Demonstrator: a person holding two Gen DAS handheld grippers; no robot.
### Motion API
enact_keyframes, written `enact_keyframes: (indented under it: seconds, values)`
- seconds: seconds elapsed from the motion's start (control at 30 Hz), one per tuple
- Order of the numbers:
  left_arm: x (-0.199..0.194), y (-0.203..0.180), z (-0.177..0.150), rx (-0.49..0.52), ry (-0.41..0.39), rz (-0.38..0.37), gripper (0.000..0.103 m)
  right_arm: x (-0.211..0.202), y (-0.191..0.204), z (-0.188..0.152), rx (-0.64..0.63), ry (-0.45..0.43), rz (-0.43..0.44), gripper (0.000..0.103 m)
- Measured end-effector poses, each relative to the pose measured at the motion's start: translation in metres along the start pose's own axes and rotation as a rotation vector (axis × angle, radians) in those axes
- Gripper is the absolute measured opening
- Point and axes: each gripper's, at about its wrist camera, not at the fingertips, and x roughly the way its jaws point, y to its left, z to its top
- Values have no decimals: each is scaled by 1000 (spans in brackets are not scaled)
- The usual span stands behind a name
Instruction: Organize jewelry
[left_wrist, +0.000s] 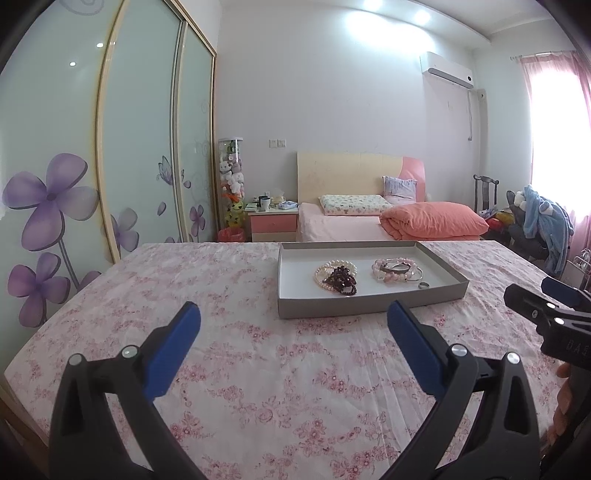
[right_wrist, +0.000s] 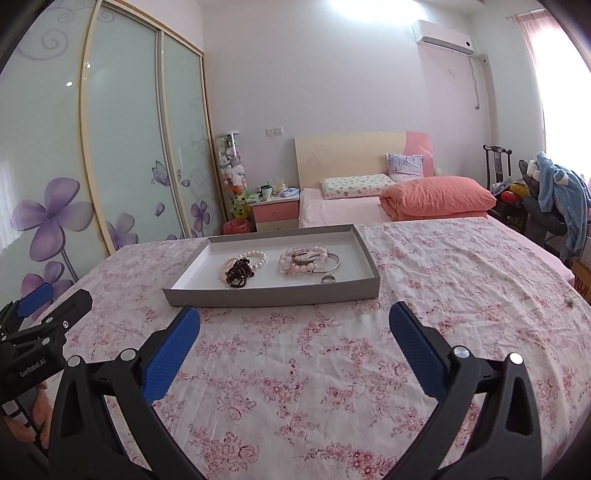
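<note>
A shallow grey tray (left_wrist: 369, 308) (right_wrist: 273, 295) sits on the floral cloth. It holds a pearl bracelet (left_wrist: 325, 271) (right_wrist: 258, 256) with a dark red bead bracelet (left_wrist: 341, 282) (right_wrist: 240, 275) on it, a pink bead bracelet (left_wrist: 388, 271) (right_wrist: 299, 260) with silver bangles (left_wrist: 413, 275) (right_wrist: 330, 264), and a silver ring (left_wrist: 423, 285) (right_wrist: 328, 278). My left gripper (left_wrist: 293, 314) and right gripper (right_wrist: 295, 315) are both open and empty, just short of the tray's near wall. A tiny metal piece (right_wrist: 569, 301) lies on the cloth at far right.
The cloth-covered table (left_wrist: 258, 387) (right_wrist: 443, 295) spreads all around the tray. A bed with an orange quilt (left_wrist: 432, 221) stands behind, a sliding wardrobe (left_wrist: 140, 147) at left, a chair with clothes (left_wrist: 543, 221) at right.
</note>
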Motion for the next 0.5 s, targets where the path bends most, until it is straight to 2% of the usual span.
enact_keyframes:
  seconds: [0.5]
  values:
    - [-2,-2,-1,12,-8,-1,99,-3,1,1,-5,-10,-1,101]
